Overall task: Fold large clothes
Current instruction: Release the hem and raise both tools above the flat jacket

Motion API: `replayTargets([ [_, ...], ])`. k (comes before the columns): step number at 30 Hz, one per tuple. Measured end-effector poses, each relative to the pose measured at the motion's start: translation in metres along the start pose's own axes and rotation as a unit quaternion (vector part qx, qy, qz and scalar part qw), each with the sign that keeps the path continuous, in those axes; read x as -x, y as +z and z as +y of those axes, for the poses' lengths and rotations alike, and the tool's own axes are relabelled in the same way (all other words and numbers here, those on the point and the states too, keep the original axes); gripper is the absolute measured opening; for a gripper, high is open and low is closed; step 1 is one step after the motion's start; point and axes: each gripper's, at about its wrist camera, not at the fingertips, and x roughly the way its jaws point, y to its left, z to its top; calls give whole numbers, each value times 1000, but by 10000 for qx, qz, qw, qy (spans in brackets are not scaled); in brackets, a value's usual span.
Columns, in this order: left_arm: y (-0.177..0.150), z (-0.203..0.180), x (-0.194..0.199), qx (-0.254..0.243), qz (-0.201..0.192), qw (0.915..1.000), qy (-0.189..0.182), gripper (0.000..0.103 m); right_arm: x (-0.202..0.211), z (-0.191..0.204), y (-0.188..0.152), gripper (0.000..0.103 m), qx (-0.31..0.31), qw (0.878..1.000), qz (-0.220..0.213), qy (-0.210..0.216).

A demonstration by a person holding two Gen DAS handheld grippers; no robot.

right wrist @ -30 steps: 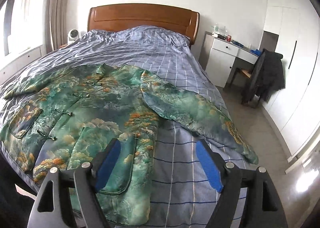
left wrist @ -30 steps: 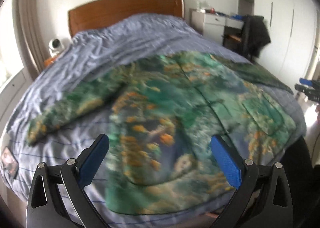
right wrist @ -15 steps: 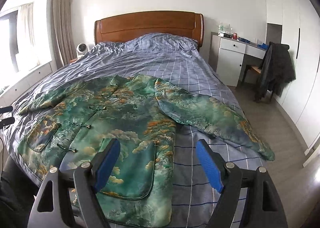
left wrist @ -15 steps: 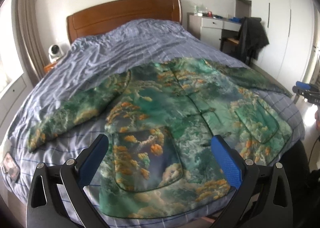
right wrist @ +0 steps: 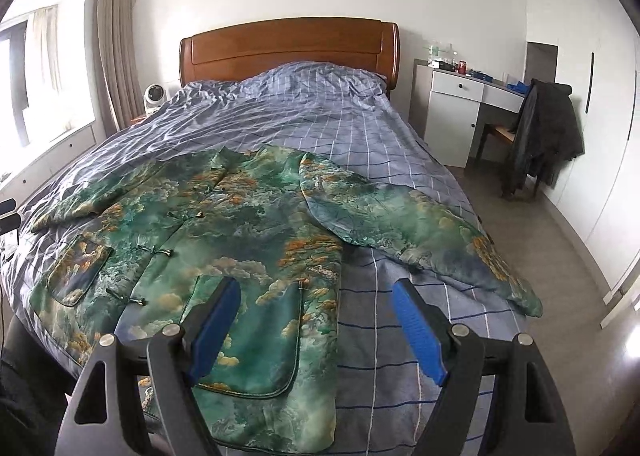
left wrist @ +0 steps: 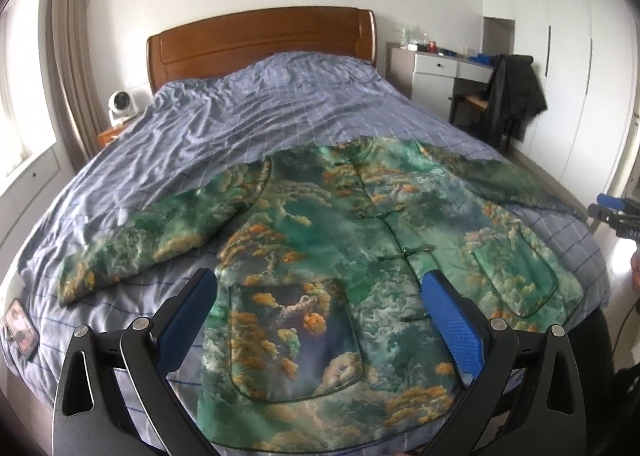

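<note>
A large green jacket with orange and cloud print lies flat, front up, on the bed, sleeves spread to both sides. It also shows in the right wrist view. My left gripper is open and empty, above the jacket's lower left pocket near the hem. My right gripper is open and empty, above the jacket's lower right edge and the bedcover. The right sleeve stretches toward the bed's right side. The right gripper's tip shows at the left wrist view's right edge.
The blue checked bedcover covers the bed with a wooden headboard. A white desk and a chair with a dark coat stand at the right. A small fan sits left of the bed.
Both grippers have risen and tilted up, so more of the room and headboard shows. The jacket has not moved. Both grippers stay open.
</note>
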Motion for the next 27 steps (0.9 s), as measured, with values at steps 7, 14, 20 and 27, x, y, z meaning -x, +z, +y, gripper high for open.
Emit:
replayTargets([
  [7,1,0,0,75,3,10000,56,102,-5,-6,0,80,-142,9998,100,-96],
  [14,7,2,2,202,-101,9997,128,102,-7,-29,-1,80,-567,9979,111,-301],
  [20,6,3,-2,178,-25,9995,265,102,-7,-52,-4,80,-968,9941,159,-472],
  [27,5,4,-2,171,-1,9994,297,102,-9,-65,-11,80,-1289,9900,236,-516],
])
